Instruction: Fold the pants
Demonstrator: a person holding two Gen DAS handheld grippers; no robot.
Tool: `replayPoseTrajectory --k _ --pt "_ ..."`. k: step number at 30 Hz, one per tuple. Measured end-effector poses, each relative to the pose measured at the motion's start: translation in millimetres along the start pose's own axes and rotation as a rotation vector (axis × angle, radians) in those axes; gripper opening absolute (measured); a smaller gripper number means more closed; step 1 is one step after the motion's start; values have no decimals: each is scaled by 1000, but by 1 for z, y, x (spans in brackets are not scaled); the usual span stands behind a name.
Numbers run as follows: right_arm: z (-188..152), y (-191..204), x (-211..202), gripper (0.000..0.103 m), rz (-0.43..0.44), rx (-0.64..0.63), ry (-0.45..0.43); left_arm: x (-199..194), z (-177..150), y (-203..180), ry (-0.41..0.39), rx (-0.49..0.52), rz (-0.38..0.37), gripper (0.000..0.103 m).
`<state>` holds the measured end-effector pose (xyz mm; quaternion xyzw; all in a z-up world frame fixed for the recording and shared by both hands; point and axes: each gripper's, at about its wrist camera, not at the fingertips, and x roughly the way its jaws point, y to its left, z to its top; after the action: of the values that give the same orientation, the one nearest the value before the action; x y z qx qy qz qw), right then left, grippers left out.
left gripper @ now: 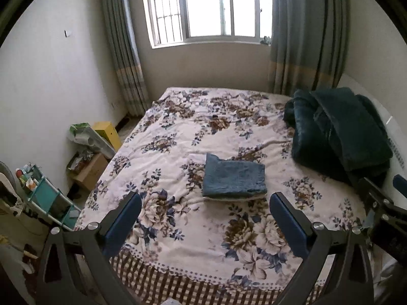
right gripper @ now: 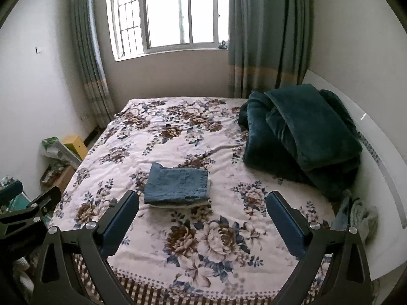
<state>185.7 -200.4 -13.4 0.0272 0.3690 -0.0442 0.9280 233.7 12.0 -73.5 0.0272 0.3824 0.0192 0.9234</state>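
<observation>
Blue denim pants point(left gripper: 234, 176) lie folded into a compact rectangle on the floral bed cover point(left gripper: 178, 132); they also show in the right wrist view point(right gripper: 177, 186). My left gripper point(left gripper: 205, 203) is open and empty, held back above the bed's near edge, short of the pants. My right gripper point(right gripper: 202, 202) is open and empty, also back from the pants. The right gripper shows at the right edge of the left wrist view point(left gripper: 381, 198), and the left gripper at the left edge of the right wrist view point(right gripper: 30, 203).
A dark teal blanket point(right gripper: 302, 137) is heaped at the bed's right side by the white headboard point(right gripper: 381, 157). Boxes and bags point(left gripper: 94, 150) and a teal shelf point(left gripper: 48, 198) stand on the floor to the left. A window point(left gripper: 203, 7) with curtains is behind the bed.
</observation>
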Motion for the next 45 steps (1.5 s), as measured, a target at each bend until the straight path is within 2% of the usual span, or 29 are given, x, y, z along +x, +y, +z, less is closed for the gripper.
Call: replayPoseTrajectory --k 5,15,45 --pt "1 0 33 102 -13 2 41 16 3 -2 6 -2 19 103" --pt "3 -6 66 102 -38 6 63 38 5 -5 27 2 29 103" --pt "-6 10 84 103 -18 -20 81 48 12 -2 26 4 18 103"
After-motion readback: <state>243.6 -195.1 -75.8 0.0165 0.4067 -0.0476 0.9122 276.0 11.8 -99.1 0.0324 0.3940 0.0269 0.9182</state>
